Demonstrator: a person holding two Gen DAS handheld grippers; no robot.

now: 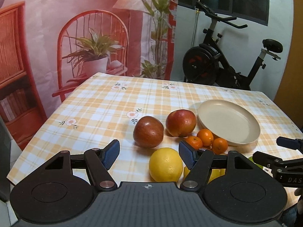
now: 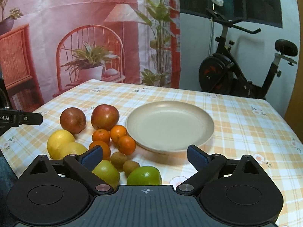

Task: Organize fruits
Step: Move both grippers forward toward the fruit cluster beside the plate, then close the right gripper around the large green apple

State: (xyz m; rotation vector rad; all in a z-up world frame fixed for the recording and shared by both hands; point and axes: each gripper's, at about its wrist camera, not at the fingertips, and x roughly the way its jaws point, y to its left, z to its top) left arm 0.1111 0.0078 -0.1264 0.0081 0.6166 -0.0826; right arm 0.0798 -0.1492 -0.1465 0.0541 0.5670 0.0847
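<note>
An empty beige plate (image 2: 170, 124) sits on the checked tablecloth; it also shows in the left wrist view (image 1: 229, 123). Left of it lie two red apples (image 2: 73, 120) (image 2: 105, 116), several mandarins (image 2: 118, 132), two lemons (image 2: 60, 141), two kiwis (image 2: 118, 159) and two green apples (image 2: 144, 176). My left gripper (image 1: 148, 155) is open and empty, with a lemon (image 1: 165, 164) between its fingers and a red apple (image 1: 148, 131) just ahead. My right gripper (image 2: 145, 158) is open and empty, hovering over the green apples and kiwis.
The checked tablecloth (image 2: 246, 124) covers the table, with bare cloth right of the plate and at the far left (image 1: 85, 109). An exercise bike (image 2: 246, 66) stands behind the table's far right edge. A printed backdrop (image 1: 75, 37) hangs behind.
</note>
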